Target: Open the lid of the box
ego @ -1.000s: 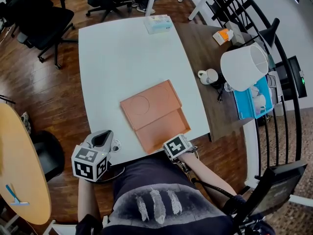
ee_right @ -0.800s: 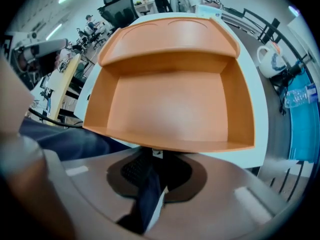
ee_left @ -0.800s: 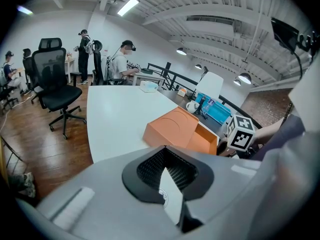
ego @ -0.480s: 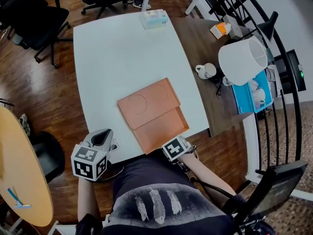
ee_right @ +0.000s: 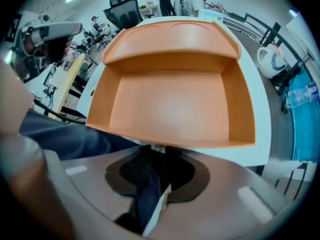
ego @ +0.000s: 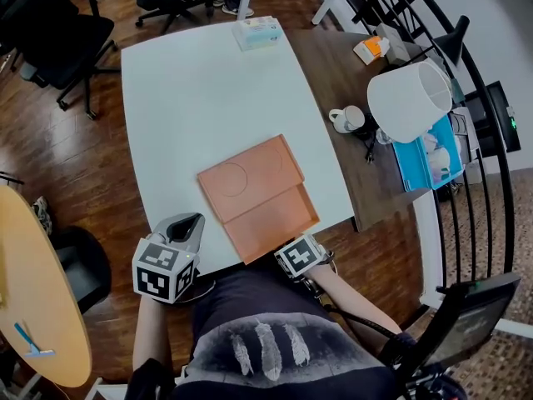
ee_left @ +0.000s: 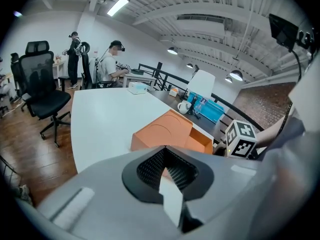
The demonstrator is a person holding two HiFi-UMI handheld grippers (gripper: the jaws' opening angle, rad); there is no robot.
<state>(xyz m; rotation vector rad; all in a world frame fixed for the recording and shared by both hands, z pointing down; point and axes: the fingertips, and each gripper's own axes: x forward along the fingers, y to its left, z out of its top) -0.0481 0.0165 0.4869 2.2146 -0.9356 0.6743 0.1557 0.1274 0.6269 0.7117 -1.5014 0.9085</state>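
Observation:
An orange box (ego: 273,217) lies on the white table (ego: 200,98) at its near edge. Its lid (ego: 246,176) is folded flat away from me, and the tray's inside (ee_right: 170,101) is bare. My right gripper (ego: 286,248) hangs just off the box's near right corner, below the table edge. Its jaws (ee_right: 157,156) are opening, the box's front wall sits just above them, and nothing is pressed between the pads. My left gripper (ego: 187,224) hovers at the table's near left edge, apart from the box (ee_left: 167,134), with nothing in its jaws (ee_left: 165,166).
A tissue box (ego: 256,32) sits at the table's far edge. On the brown desk (ego: 333,73) to the right are a mug (ego: 343,119), a white lampshade (ego: 408,98) and blue packaging (ego: 429,161). Office chairs (ego: 50,23) stand far left, and a round wooden table (ego: 33,307) lies near left.
My left gripper has drifted a little right and toward the table edge. The right gripper and the box have hardly moved.

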